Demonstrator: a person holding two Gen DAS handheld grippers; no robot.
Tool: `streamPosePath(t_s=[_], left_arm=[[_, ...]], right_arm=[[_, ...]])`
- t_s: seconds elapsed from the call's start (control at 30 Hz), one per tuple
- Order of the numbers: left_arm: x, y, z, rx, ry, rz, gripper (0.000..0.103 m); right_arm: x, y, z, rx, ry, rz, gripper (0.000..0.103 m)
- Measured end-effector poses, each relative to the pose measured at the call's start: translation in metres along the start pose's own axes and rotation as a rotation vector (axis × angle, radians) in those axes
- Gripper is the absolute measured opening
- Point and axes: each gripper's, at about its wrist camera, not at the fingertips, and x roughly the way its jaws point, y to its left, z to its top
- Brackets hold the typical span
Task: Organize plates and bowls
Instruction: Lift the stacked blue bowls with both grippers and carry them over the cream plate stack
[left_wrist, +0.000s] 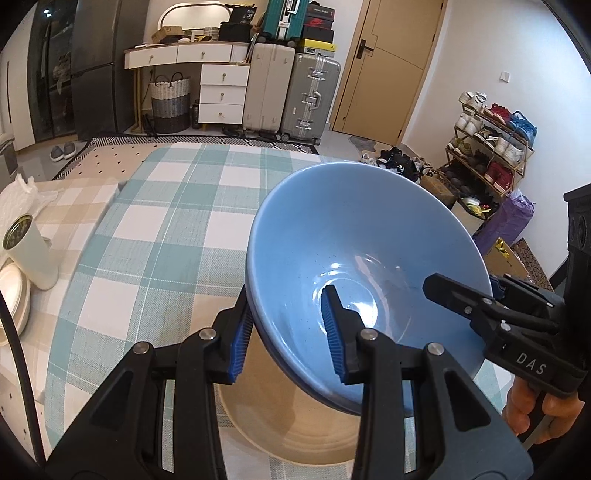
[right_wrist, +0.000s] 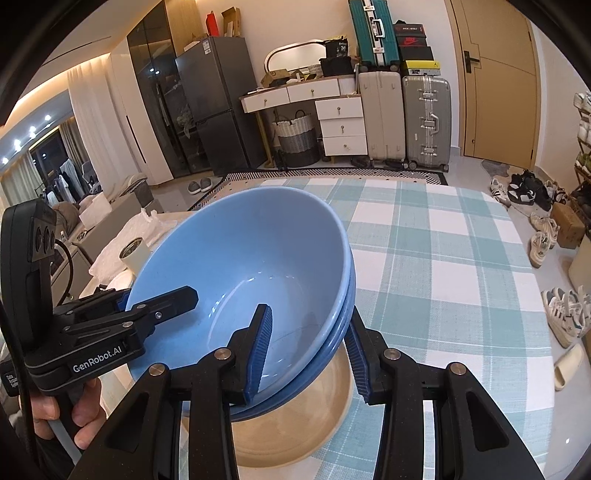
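A stack of blue bowls (left_wrist: 354, 229) (right_wrist: 240, 258) hangs just above a beige plate (left_wrist: 295, 424) (right_wrist: 295, 424) on the checked tablecloth. My left gripper (left_wrist: 288, 332) straddles the stack's near-left rim, one blue pad inside and one outside. My right gripper (right_wrist: 306, 350) straddles the opposite rim the same way. Each gripper also shows in the other view, clamped on the rim: the right one (left_wrist: 491, 295), the left one (right_wrist: 127, 302). Both pairs of jaws are closed on the bowl walls.
A white cylindrical tin (left_wrist: 29, 251) (right_wrist: 135, 254) and stacked white plates (left_wrist: 14, 299) sit at the table's left edge, with a white plastic bag (left_wrist: 18, 195) behind. The teal-and-white cloth (left_wrist: 166, 221) (right_wrist: 443, 258) stretches beyond the bowls. Shoes and a shoe rack (left_wrist: 487, 147) stand on the right.
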Motion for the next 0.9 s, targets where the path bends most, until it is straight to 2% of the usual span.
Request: streamPosePath(t_s=[0.4, 0.73, 0.9], left_arm=[[0.037, 0.031, -0.009, -0.023, 0.049, 0.02, 0.032], [0.053, 0.029, -0.009, -0.01, 0.064, 0.012, 0.032], [0.056, 0.028, -0.009, -0.003, 0.067, 0.013, 0.036]], right_arm=[[0.035, 0.004, -0.01, 0.005, 0.061, 0.015, 0.04], [0.046, -0.007, -0.011, 0.024, 0.083, 0.011, 0.04], [0.046, -0.007, -0.01, 0.015, 0.081, 0.011, 0.04]])
